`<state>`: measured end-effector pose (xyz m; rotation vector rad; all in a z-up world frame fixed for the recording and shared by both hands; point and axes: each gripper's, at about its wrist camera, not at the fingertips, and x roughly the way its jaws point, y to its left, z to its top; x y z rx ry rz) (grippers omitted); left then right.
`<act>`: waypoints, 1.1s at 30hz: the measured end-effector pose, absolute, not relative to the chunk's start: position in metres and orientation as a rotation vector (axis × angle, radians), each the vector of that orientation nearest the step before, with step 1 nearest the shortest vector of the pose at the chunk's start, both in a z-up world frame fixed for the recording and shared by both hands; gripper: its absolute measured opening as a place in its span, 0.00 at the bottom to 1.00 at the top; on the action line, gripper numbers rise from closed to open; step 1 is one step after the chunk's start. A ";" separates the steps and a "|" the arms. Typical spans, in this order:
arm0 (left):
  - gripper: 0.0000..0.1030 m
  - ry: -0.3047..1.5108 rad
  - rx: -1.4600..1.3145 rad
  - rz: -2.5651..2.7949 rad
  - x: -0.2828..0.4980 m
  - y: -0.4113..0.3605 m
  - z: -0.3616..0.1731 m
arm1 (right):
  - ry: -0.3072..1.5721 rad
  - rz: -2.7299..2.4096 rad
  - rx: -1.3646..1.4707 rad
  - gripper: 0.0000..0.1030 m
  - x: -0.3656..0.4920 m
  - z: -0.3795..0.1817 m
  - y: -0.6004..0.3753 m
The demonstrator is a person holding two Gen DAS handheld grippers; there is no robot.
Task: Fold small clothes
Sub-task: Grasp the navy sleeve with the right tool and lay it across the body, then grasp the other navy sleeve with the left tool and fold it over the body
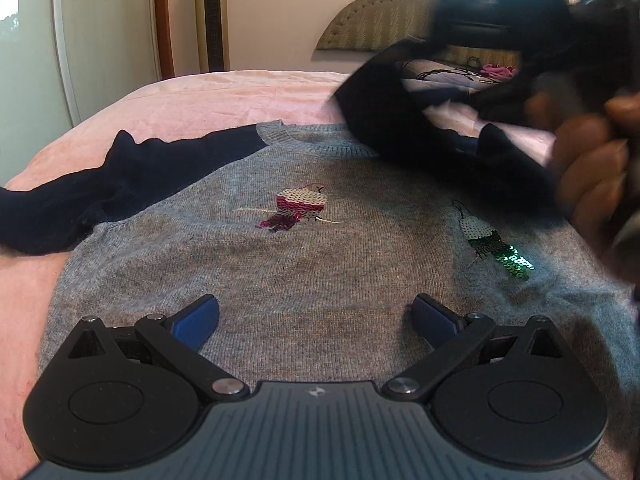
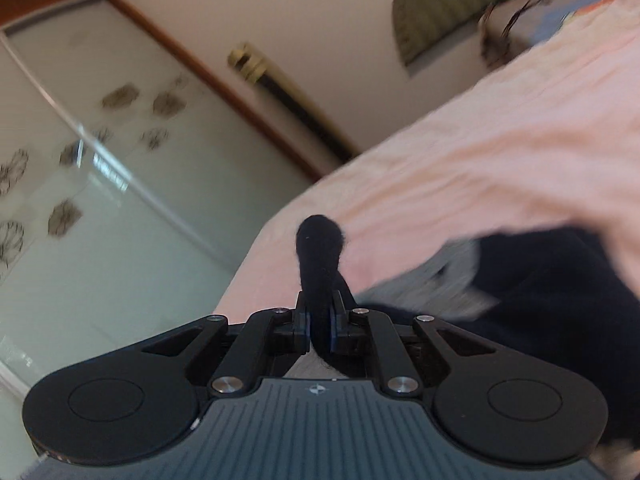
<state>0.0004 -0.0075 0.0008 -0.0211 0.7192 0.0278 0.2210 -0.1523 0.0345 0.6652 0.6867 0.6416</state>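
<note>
**Sleeve in the air, thin pinch**

My right gripper [image 2: 320,330] has its 2 pads clamped on a bunched end of the navy right sleeve [image 1: 432,136], lifted over the grey sweater [image 1: 280,272], which lies flat on the pink bedspread [image 1: 224,92], collar toward the headboard edge. My left gripper [image 1: 316,316] hovers wide apart and empty above the hem. I judge the knit could slip from so narrow a bite, or the pull could drag the unpinned body askew. The left sleeve [image 1: 120,184] lies unfolded.
</note>
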 end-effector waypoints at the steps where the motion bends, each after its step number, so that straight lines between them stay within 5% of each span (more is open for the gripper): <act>1: 1.00 0.719 -0.023 0.026 0.001 -0.007 0.001 | 0.714 0.658 0.680 0.56 0.218 0.028 -0.144; 2: 1.00 0.717 -0.026 0.024 0.001 -0.007 0.001 | 0.719 0.651 0.702 0.85 0.211 0.023 -0.142; 3: 1.00 0.716 -0.030 0.022 0.001 -0.006 0.001 | 0.690 0.630 0.727 0.96 0.201 0.021 -0.147; 13: 1.00 0.736 -0.239 -0.101 0.011 0.019 0.020 | 0.556 0.384 0.651 0.95 0.136 -0.006 -0.251; 21: 0.99 0.821 -0.434 -0.032 0.115 0.051 0.025 | 0.546 0.429 0.757 0.97 0.138 -0.017 -0.258; 23: 0.91 0.869 -0.405 -0.014 0.130 0.047 0.017 | 0.544 0.435 0.774 0.97 0.139 -0.018 -0.260; 24: 0.69 0.846 -0.356 -0.006 0.132 0.042 0.019 | 0.542 0.437 0.781 0.97 0.138 -0.019 -0.261; 25: 0.28 0.848 -0.314 -0.014 0.133 0.037 0.020 | 0.539 0.439 0.788 0.97 0.138 -0.019 -0.263; 26: 0.18 0.871 -0.289 -0.018 0.134 0.033 0.021 | 0.538 0.440 0.793 0.97 0.139 -0.019 -0.263; 28: 0.04 0.871 -0.265 -0.020 0.132 0.033 0.022 | 0.535 0.444 0.799 0.98 0.139 -0.020 -0.263; 33: 0.04 0.751 -0.207 0.023 0.112 0.048 0.054 | 0.532 0.449 0.798 0.98 0.138 -0.019 -0.263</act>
